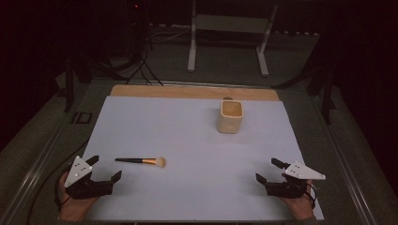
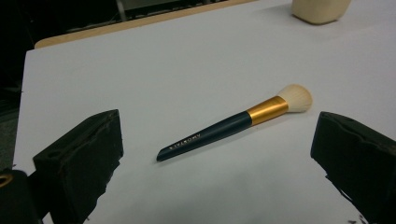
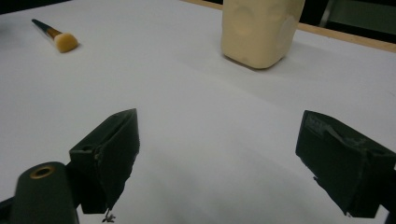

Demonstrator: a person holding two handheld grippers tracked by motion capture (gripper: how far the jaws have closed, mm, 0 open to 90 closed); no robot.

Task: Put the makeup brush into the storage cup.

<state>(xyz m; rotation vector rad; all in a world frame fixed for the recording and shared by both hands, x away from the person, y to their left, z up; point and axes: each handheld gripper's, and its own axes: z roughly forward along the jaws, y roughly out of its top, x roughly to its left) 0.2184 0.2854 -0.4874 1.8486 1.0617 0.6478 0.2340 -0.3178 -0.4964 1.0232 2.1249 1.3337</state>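
A makeup brush [image 1: 141, 161] with a dark handle, gold ferrule and pale bristles lies flat on the white sheet, left of the middle; it also lies just ahead of the jaws as the makeup brush [image 2: 236, 123] in the left gripper view. A cream square cup [image 1: 230, 116] stands upright toward the back right, seen close as the cup [image 3: 261, 29]. My left gripper [image 1: 104, 168] rests near the front left corner, open and empty, a little short of the brush handle. At the front right my right gripper [image 1: 271, 170] is open too, nothing between its jaws.
The white sheet [image 1: 187, 136] covers a wooden tabletop [image 1: 187, 91] whose far edge shows. A metal frame [image 1: 230, 33] stands on the floor beyond the table. Dark stands and cables flank both sides.
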